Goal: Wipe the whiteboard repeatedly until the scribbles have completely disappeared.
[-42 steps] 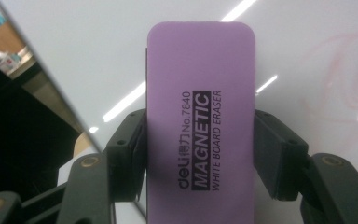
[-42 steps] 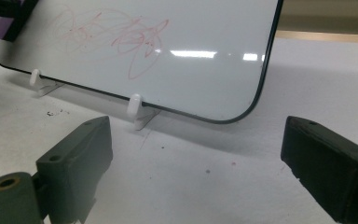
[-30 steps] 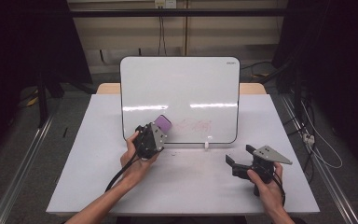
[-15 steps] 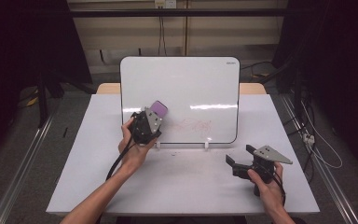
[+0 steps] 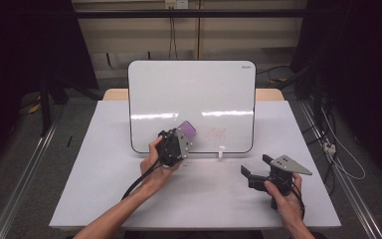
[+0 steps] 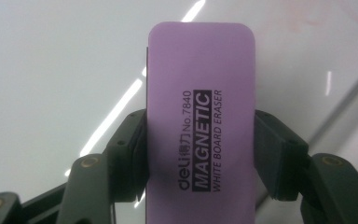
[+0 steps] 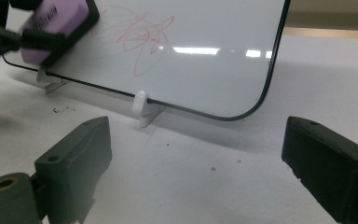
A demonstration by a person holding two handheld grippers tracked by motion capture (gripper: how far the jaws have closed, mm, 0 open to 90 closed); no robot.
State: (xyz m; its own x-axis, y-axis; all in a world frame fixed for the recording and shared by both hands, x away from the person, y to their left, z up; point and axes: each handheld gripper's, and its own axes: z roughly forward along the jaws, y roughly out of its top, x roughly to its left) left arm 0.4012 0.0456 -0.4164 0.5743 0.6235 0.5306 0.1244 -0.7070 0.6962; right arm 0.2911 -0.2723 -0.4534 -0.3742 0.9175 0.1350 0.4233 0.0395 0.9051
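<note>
high view: your left claw point(image 5: 183, 140) holds the purple eraser point(image 5: 186, 131) up against the lower part of the whiteboard point(image 5: 189, 89), just to the left of the red scribble point(image 5: 214, 134). the whiteboard stands upright on small white feet point(image 5: 220, 154) at the far half of the tabletop point(image 5: 104, 164).

in the left gripper view the two black jaws press on both long sides of the eraser point(image 6: 200, 121), so the claw is closed on it. the purple back faces the camera, and you can read "magnetic white board eraser" on it. behind the eraser is the shiny white board surface point(image 6: 51, 70).

your right claw point(image 5: 252, 167) rests low near the tabletop, at the right side, well apart from the whiteboard. in the right gripper view its jaws stand wide apart with nothing between them. this view looks at the bottom edge of the whiteboard point(image 7: 223, 70), where the red scribble point(image 7: 142, 35) is visible, and the eraser point(image 7: 58, 23) in the left claw point(image 7: 37, 35) touches the board at the top left, beside the scribble.
</note>
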